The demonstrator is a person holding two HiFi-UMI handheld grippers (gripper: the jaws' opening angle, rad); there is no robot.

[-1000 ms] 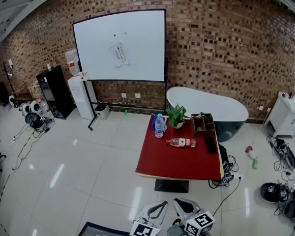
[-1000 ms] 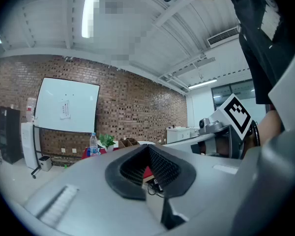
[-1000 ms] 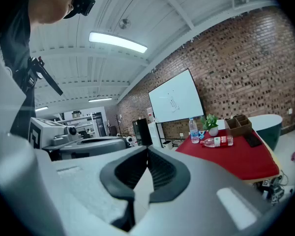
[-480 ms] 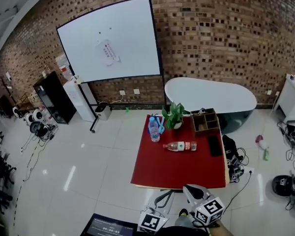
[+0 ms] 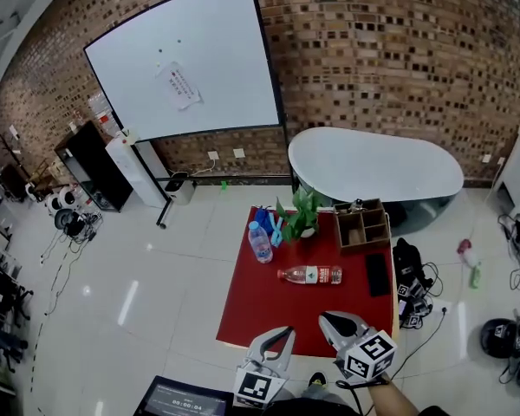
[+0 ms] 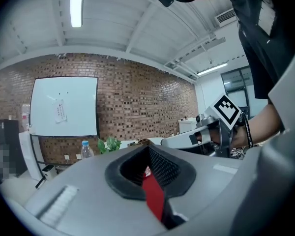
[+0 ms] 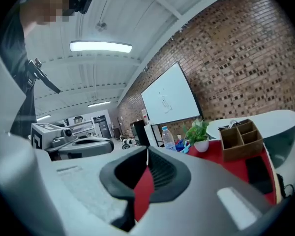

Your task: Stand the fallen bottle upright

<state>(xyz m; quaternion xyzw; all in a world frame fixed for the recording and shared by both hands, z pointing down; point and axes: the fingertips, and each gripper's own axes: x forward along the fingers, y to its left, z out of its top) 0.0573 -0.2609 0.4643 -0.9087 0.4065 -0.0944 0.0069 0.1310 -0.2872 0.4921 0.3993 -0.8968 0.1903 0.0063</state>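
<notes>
No text can be read. Sheet [image 5: 177,87] on whiteboard [image 5: 217,50]: red print, too small to make out. Bottle [image 5: 310,275] lying on table: red-and-white label, wording unresolved. Screen [image 5: 175,399] at bottom edge: digit row, blurred. Marker cubes [image 5: 370,354]: black-and-white square patterns only, no characters.

A red surface [image 5: 269,306] in a room with a brick wall [image 5: 399,50]
On it a small water bottle [image 5: 260,243] with a blue cap stands up, beside a blue thing [image 5: 275,230] and a green plant [image 5: 300,215] in a white pot. A brown wooden box [image 5: 361,224] with four little spaces sits at the back, and a flat black thing [image 5: 378,275] lies near it. Behind are a white bathtub [image 5: 373,165] and a big whiteboard [image 5: 191,63].
</notes>
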